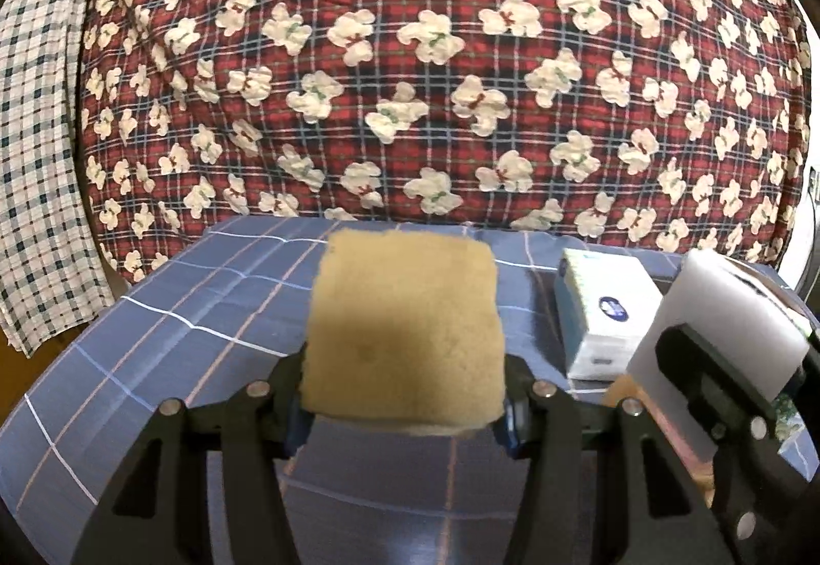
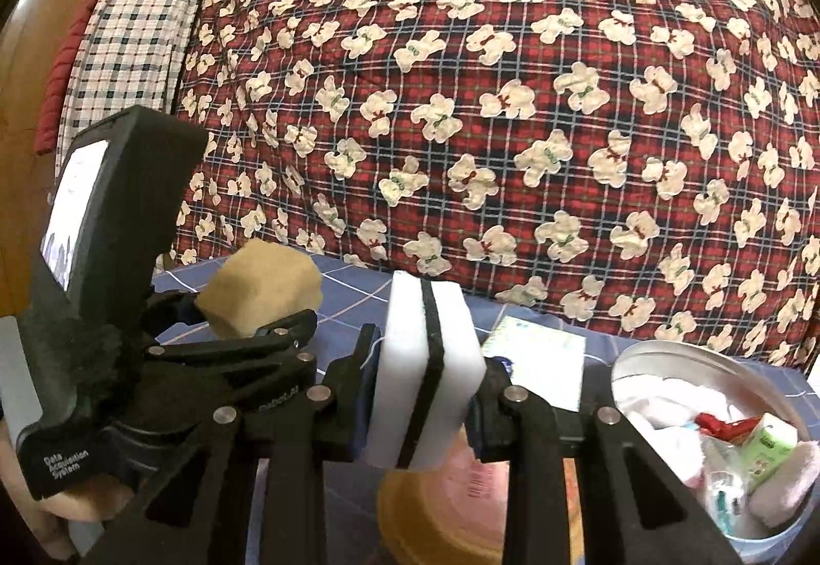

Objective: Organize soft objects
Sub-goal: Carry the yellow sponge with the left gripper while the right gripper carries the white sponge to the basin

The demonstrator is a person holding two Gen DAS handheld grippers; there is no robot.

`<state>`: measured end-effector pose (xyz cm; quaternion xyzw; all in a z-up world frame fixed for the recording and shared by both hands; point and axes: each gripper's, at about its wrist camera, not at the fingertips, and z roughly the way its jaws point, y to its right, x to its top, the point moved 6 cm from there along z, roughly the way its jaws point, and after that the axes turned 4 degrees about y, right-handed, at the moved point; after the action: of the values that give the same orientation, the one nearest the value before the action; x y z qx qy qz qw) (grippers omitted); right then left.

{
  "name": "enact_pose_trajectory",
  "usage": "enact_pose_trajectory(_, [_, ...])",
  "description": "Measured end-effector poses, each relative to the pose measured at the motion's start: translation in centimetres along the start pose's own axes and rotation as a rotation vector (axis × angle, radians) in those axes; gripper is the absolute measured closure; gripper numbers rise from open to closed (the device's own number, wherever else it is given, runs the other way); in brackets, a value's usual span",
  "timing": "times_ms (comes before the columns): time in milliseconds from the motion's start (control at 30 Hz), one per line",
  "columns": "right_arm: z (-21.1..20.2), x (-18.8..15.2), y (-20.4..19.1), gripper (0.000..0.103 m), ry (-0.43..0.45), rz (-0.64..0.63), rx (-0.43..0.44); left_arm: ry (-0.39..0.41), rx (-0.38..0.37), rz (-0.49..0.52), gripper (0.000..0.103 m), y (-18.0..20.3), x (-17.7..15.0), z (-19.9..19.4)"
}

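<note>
My white sponge [image 2: 428,370] hides the pink tub [image 2: 461,488] below; round tin [image 2: 717,355] cut off right.

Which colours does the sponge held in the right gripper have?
The sponge is white with a black middle layer, clearest in the right wrist view.

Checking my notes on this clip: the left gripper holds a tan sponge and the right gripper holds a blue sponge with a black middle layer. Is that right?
Nearly. The right gripper holds a white sponge with a black middle layer, not a blue one; the right wrist view shows it. The left gripper does hold the tan sponge.
</note>
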<state>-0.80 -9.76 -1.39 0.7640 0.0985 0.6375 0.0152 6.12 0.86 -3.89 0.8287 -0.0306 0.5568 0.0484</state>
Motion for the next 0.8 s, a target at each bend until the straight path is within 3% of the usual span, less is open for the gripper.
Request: enact_pose_trajectory(800, [-4.9, -0.7, 10.2, 0.071, 0.085, -0.003, -0.136, 0.0, -0.134, 0.057, 0.049, 10.1, 0.3, -1.6])
